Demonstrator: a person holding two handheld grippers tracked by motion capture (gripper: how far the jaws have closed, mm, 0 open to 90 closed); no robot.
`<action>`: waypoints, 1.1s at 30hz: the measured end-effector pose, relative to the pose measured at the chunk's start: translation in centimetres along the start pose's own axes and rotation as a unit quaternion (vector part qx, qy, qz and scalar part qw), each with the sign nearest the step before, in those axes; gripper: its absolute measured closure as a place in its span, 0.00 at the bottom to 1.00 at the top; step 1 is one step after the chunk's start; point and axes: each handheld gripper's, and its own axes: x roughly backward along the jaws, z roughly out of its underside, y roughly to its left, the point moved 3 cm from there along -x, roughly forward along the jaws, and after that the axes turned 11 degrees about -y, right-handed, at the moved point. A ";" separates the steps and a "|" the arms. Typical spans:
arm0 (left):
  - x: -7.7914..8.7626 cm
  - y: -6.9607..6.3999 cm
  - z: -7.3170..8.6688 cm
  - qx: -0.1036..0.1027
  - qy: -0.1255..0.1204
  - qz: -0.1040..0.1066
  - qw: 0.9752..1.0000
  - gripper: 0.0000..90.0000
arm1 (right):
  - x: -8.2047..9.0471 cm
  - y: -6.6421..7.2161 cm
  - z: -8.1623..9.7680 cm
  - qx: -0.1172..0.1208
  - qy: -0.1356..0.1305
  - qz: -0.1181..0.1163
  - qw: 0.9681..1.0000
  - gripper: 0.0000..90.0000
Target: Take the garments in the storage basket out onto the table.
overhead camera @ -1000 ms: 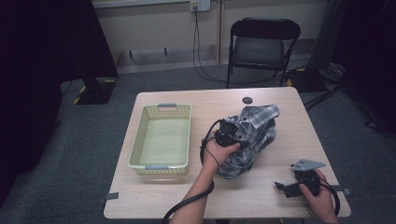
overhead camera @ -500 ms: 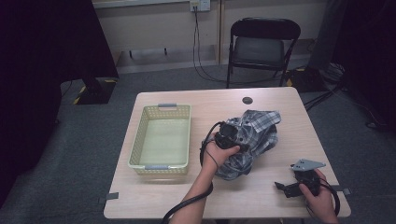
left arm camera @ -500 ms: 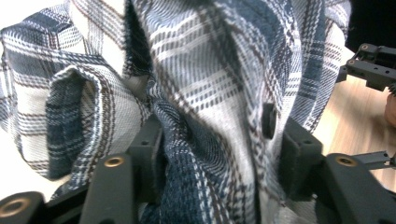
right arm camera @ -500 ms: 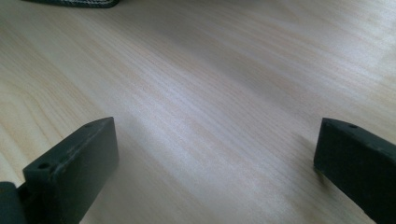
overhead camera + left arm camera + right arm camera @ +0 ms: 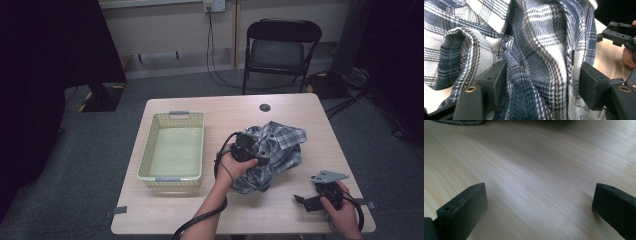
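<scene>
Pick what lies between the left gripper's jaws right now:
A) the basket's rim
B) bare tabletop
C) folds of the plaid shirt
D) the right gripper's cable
C: in the left gripper view, the left gripper has its jaws spread wide with bunched folds of the plaid shirt between them.

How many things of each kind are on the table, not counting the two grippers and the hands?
Basket, pale yellow, nothing visible inside: 1
Plaid shirt, blue and white, crumpled: 1
Small dark round thing near the far edge, too small to tell what it is: 1
Total: 3
</scene>
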 end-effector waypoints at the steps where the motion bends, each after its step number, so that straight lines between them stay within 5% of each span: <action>1: 0.0 0.0 0.0 0.002 0.001 0.000 1.000 0.32 | 0.0 0.0 0.0 0.000 0.000 0.000 1.000 0.00; 11: -0.1 -0.2 0.0 0.009 0.004 0.005 1.000 0.16 | 0.0 0.0 0.0 0.000 0.000 0.000 1.000 0.00; 33: 1.7 -0.8 -0.7 0.005 -0.009 0.020 1.000 0.07 | 0.0 0.0 0.0 0.000 0.000 0.000 1.000 0.00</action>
